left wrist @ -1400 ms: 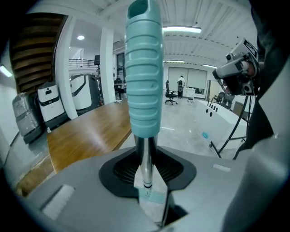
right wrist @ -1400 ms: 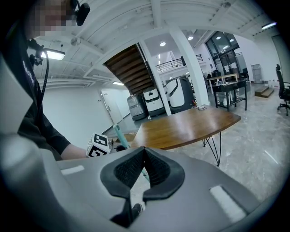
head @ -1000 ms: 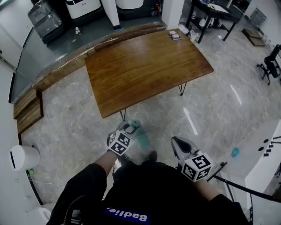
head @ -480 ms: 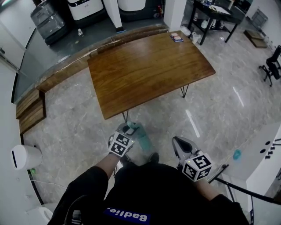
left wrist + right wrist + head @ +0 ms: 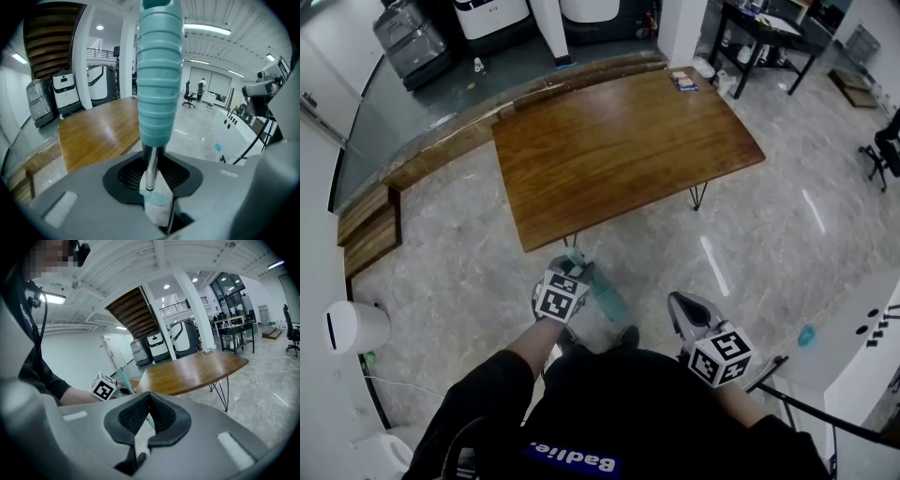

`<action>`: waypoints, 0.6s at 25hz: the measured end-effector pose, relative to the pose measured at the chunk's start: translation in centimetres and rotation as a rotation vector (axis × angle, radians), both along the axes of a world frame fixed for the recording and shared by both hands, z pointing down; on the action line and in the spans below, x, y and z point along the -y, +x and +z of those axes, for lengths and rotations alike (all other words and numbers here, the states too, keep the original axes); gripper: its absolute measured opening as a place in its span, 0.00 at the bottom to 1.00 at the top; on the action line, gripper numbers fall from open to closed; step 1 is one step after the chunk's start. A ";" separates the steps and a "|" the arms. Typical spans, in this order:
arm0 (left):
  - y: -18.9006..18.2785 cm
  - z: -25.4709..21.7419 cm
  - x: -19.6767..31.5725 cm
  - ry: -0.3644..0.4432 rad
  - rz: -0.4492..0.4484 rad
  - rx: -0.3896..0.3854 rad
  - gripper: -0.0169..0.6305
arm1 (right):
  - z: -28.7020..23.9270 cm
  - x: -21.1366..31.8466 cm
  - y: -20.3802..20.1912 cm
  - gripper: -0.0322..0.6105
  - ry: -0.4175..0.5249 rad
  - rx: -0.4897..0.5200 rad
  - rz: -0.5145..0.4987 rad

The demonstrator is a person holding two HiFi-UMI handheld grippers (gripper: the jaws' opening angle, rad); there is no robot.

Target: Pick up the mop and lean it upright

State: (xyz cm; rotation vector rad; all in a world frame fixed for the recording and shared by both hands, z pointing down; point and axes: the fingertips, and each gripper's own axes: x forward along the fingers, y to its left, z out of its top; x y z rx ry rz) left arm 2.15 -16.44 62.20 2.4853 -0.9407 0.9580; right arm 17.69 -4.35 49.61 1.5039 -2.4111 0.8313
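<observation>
Person's left gripper point(image 5: 572, 267) clamped on mop with teal ribbed plastic handle and chrome shaft point(image 5: 605, 295), pads pressing shaft just below ribbed grip. Mop handle slants above grey marble-pattern floor point(image 5: 459, 272), near front edge of brown wooden table on black hairpin legs point(image 5: 619, 150); mop head not visible. Right gripper point(image 5: 677, 302) well apart from mop, jaws together, nothing between.
</observation>
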 end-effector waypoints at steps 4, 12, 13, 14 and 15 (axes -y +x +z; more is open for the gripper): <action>0.2 0.0 0.6 -0.022 -0.020 0.016 0.21 | 0.1 0.0 0.6 0.06 -0.003 0.008 0.013; 1.5 0.6 1.4 -0.008 0.038 0.019 0.22 | 0.4 -0.2 1.6 0.06 -0.014 0.015 0.034; 1.9 0.6 1.5 0.011 0.073 0.013 0.22 | 0.5 -0.3 1.7 0.06 -0.016 0.015 0.038; 2.3 0.6 1.4 0.033 0.112 0.009 0.22 | 0.6 -0.3 1.8 0.06 -0.019 0.014 0.041; 2.7 0.5 1.4 0.056 0.154 0.008 0.22 | 0.6 -0.4 1.9 0.06 -0.021 0.014 0.045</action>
